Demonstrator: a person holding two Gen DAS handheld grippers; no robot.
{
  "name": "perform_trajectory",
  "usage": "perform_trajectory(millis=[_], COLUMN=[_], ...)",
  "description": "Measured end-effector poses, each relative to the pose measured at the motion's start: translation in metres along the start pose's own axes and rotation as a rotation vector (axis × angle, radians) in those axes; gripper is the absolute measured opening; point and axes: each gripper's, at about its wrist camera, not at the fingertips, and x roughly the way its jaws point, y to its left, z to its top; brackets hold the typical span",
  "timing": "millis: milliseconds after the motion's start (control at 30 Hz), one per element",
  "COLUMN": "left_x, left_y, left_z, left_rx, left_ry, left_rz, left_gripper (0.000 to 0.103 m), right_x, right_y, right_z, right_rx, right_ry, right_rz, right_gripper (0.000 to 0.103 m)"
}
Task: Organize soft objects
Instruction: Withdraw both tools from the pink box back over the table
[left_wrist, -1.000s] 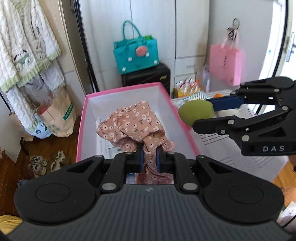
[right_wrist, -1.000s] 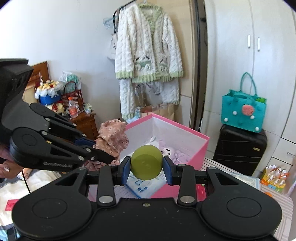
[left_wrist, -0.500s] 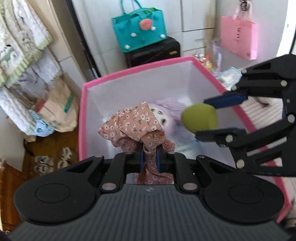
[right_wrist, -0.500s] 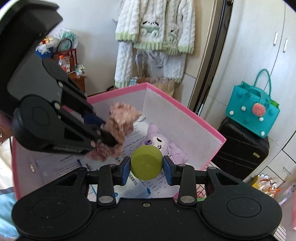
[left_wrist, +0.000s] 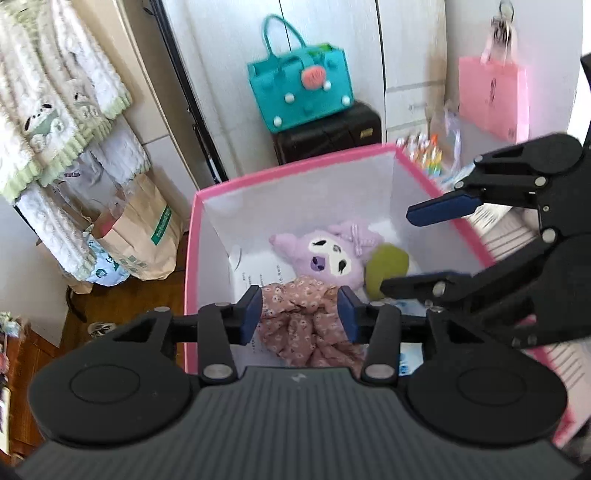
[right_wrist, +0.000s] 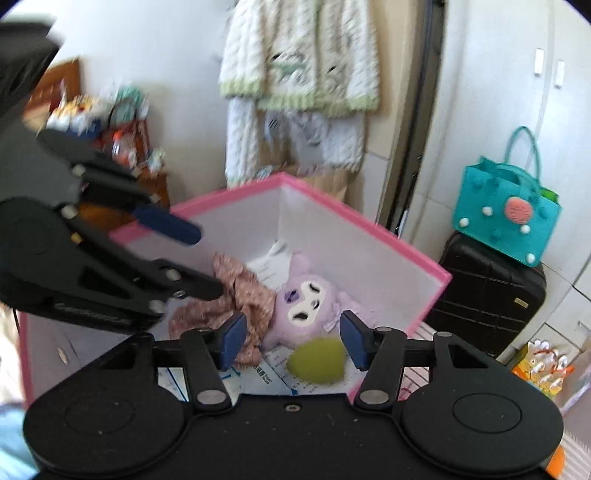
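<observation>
A pink-rimmed white box (left_wrist: 295, 170) (right_wrist: 351, 218) holds a purple plush toy (left_wrist: 332, 258) (right_wrist: 303, 306). My left gripper (left_wrist: 301, 314) (right_wrist: 203, 258) hangs over the box's near side with its jaws opening. The pink floral cloth (left_wrist: 306, 325) (right_wrist: 243, 295) lies slumped on the box floor between and under the pads, which no longer pinch it. My right gripper (right_wrist: 293, 338) (left_wrist: 424, 247) is also opening. The green soft ball (right_wrist: 317, 360) (left_wrist: 388, 266) rests free on the box floor beside the plush.
Printed papers line the box floor. Behind the box a teal handbag (left_wrist: 299, 92) (right_wrist: 506, 218) sits on a black suitcase (left_wrist: 328, 133) (right_wrist: 487, 295). A pink bag (left_wrist: 493, 96) hangs at the right. A paper bag (left_wrist: 144, 229) and hanging knitwear (right_wrist: 303, 55) stand left.
Both grippers moved forward and down over the box, then opened. The floral cloth fell from the left jaws and the green ball from the right jaws onto the box floor.
</observation>
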Motion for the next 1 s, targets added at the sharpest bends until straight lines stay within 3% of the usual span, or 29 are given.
perform_trajectory(millis=[267,367,467,567,700,1000], left_x=[-0.061,-0.078,-0.091,-0.104,-0.121,-0.135], left_y=[-0.009,-0.011,-0.011,-0.021,-0.048,-0.113], left_z=[-0.016,-0.024,-0.029,-0.035,-0.045,-0.069], left_rx=[-0.111,-0.172,-0.225,-0.22,-0.179,-0.175], left_ry=[-0.114,-0.127,-0.081,-0.076,-0.137,-0.255], left_rz=[-0.067,-0.17,-0.268,-0.237,-0.173,-0.228], left_gripper=[0.044,0.044,0.044,0.044,0.044,0.045], right_x=[-0.099,-0.132,-0.162,-0.186,-0.207,-0.225], right_y=[-0.033,-0.04,-0.044,-0.044,-0.039,-0.032], right_z=[-0.029,-0.051,-0.073,-0.093,-0.116,-0.169], right_rx=[0.164,0.193,0.198,0.202,0.216,0.283], right_ry=[-0.076,-0.062,-0.05,-0.069,-0.103,-0.115], right_rz=[0.042,0.02,-0.023,-0.056,-0.099,-0.18], right_gripper=[0.062,0.062,0.062,0.062,0.063,0.065])
